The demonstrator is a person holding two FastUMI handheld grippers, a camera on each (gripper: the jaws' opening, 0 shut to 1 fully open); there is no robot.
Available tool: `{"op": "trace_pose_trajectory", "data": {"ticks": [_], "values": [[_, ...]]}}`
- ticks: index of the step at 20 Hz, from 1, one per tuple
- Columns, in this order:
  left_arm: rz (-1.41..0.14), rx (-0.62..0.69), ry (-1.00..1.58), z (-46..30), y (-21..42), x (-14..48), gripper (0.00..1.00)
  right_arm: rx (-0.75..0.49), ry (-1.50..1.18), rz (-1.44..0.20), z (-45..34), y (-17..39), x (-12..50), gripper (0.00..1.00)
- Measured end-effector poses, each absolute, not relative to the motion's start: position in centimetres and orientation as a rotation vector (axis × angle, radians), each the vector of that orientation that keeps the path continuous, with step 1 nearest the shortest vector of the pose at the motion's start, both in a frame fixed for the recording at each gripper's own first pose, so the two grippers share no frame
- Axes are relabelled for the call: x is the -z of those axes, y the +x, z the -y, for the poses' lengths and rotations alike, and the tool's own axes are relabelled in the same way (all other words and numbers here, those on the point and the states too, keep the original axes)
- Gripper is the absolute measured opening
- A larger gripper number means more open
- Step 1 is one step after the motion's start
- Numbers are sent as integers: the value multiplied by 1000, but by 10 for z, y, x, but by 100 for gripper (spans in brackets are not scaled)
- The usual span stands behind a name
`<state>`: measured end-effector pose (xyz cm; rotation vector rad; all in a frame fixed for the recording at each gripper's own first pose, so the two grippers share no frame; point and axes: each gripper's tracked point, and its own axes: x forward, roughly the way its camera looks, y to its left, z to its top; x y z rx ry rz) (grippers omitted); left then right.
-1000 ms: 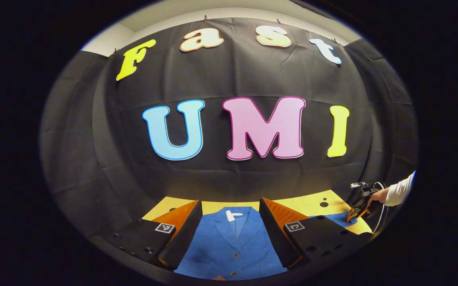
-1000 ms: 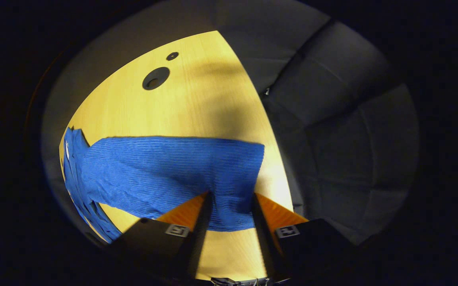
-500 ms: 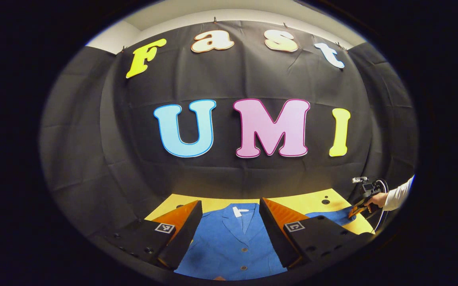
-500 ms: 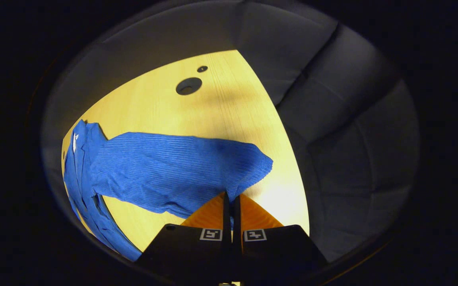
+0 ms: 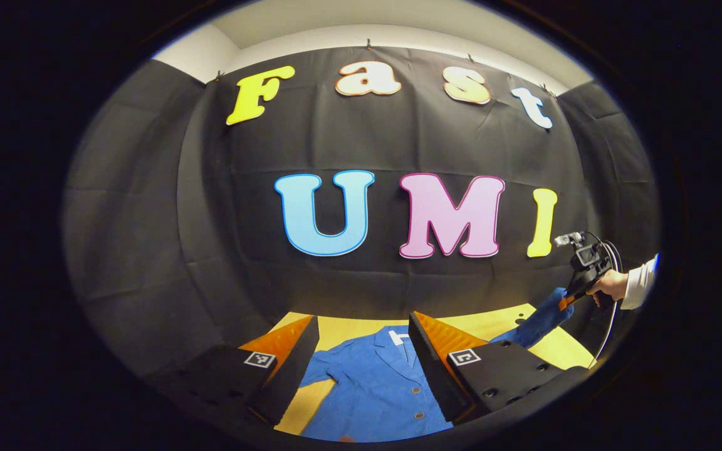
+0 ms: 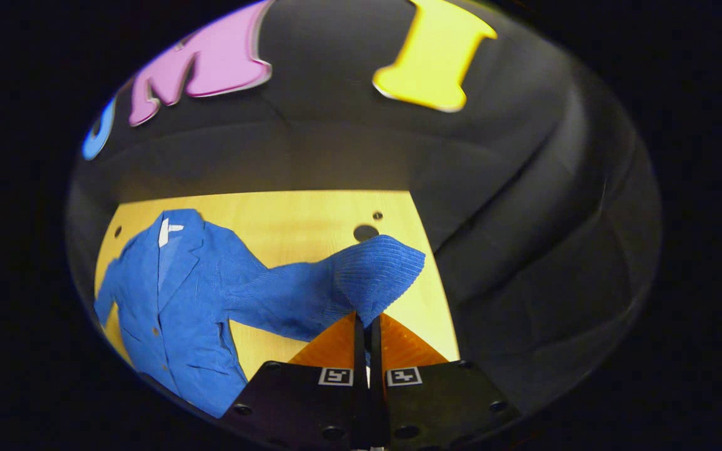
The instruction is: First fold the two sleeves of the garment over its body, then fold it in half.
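Above the counter, the right gripper pinches one sleeve of the garment, lifted. Left gripper fingers hang spread. First fold in hand; next, carry it over the body.

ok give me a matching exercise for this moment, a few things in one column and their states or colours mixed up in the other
Things:
1. right gripper
2. left gripper
3. jacket sleeve
4. table

States:
A. open, hovering above the jacket's front
B. yellow wood with round holes
C. shut on blue cloth
D. cuff end lifted off the table, still joined to the flat jacket body

Pairs: 1-C, 2-A, 3-D, 4-B
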<state>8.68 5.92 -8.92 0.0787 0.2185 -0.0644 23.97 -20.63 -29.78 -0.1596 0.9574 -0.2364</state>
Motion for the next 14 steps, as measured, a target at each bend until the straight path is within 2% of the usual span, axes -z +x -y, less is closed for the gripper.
{"op": "trace_pose_trajectory", "data": {"ticks": [4, 7, 8, 12, 13, 14], "values": [[-183, 44, 51, -98, 84, 83, 82, 138, -165, -858, 103, 285, 228, 5], [-184, 8, 36, -138, 86, 97, 82, 21, -79, -812, -7, 312, 209, 4], [-203, -16, 31, -158, 88, 109, 82, -46, -41, -805, -65, 325, 218, 4], [-268, -146, -23, -239, 76, 149, 82, -180, -41, -886, -189, 338, 288, 4], [-257, -158, -35, -253, 74, 159, 82, -205, -53, -918, -213, 338, 316, 4], [-350, -226, -61, -289, 66, 202, 82, -240, -48, -1035, -257, 327, 384, 5]]}}
